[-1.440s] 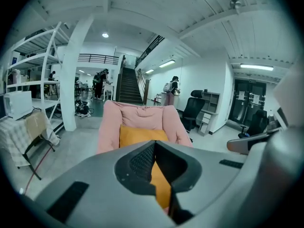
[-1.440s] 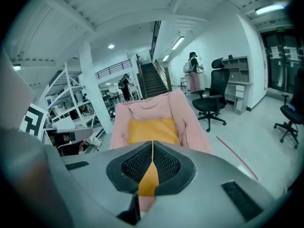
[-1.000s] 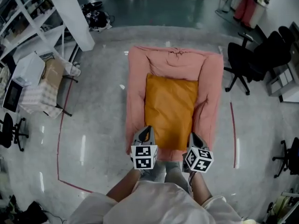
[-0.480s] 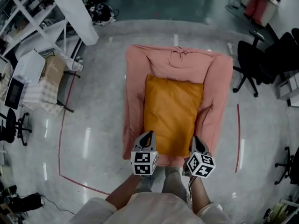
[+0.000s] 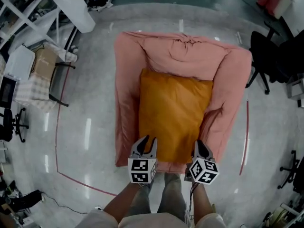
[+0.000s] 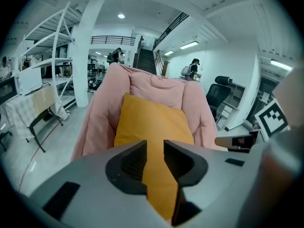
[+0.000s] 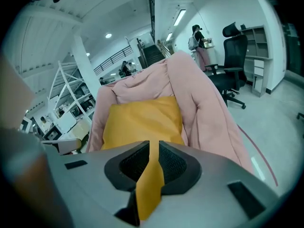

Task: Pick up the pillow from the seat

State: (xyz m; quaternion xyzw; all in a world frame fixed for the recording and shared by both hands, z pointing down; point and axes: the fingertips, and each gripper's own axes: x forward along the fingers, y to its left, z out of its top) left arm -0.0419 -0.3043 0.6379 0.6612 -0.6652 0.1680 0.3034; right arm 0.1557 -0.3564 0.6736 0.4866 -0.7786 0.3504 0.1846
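Our left claw [image 5: 147, 140] has just been opening to a narrow gap and is empty; the right claw [image 5: 200, 145] is closed. The orange pillow [image 5: 175, 113] lies on the pink seat [image 5: 124, 103], with its front corners just beside both claws. We fear such small openings may only push the soft pillow, or pinch its cover and slip.

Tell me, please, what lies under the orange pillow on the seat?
The pillow lies on a pink-covered seat, whose pink sides and back show all around it. The seat surface directly beneath the pillow is covered, so whether anything else lies there cannot be seen.
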